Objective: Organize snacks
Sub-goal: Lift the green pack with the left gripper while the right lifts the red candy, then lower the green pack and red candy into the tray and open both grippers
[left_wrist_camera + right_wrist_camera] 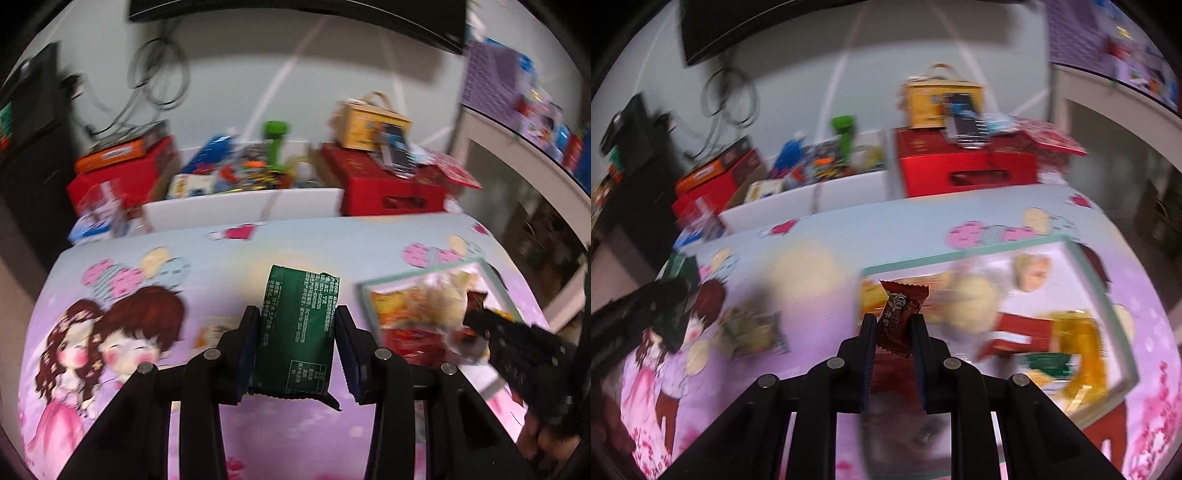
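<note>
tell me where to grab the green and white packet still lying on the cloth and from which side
A hedged judgement: the green and white packet lies flat on the tablecloth with bare cloth around it. Come from above and pinch across its narrower span at mid-body. The picture is blurred, so its edges are hard to place exactly.

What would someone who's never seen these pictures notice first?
Probably the dark green snack packet, upright and clamped between the left gripper's jaws, dead centre of the left wrist view. Next, the small brown candy wrapper pinched in the right gripper, above the teal-rimmed tray of mixed snacks. Under both lies the pink cartoon tablecloth with two children printed at the left.
</note>
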A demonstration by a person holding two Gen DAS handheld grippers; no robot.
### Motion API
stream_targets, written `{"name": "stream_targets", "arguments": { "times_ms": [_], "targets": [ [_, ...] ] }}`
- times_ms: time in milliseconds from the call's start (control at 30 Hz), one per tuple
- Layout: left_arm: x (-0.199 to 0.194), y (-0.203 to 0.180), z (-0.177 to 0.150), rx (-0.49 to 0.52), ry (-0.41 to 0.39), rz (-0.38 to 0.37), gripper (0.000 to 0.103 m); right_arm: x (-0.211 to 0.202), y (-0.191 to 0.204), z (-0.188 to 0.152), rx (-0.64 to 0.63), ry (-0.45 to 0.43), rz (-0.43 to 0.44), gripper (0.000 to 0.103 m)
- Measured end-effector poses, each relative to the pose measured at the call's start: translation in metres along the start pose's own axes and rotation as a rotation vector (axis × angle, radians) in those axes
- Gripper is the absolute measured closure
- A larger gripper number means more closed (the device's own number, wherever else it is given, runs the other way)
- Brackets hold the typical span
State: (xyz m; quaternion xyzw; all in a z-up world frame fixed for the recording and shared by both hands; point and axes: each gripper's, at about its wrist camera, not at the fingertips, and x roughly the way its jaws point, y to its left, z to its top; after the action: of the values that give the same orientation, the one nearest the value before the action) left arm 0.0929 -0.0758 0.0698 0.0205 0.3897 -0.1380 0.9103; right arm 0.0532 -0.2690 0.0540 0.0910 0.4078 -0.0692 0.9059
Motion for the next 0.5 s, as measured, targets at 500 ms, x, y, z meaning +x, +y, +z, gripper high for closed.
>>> {"name": "stream_targets", "arguments": {
  "times_ms": [500],
  "targets": [
    [0.03,-0.124,-0.023,0.243,0.056,-0.2,0.061,-0.013,-0.119,0.004,0.21,-0.013,-0.107,0.083]
  ]
}}
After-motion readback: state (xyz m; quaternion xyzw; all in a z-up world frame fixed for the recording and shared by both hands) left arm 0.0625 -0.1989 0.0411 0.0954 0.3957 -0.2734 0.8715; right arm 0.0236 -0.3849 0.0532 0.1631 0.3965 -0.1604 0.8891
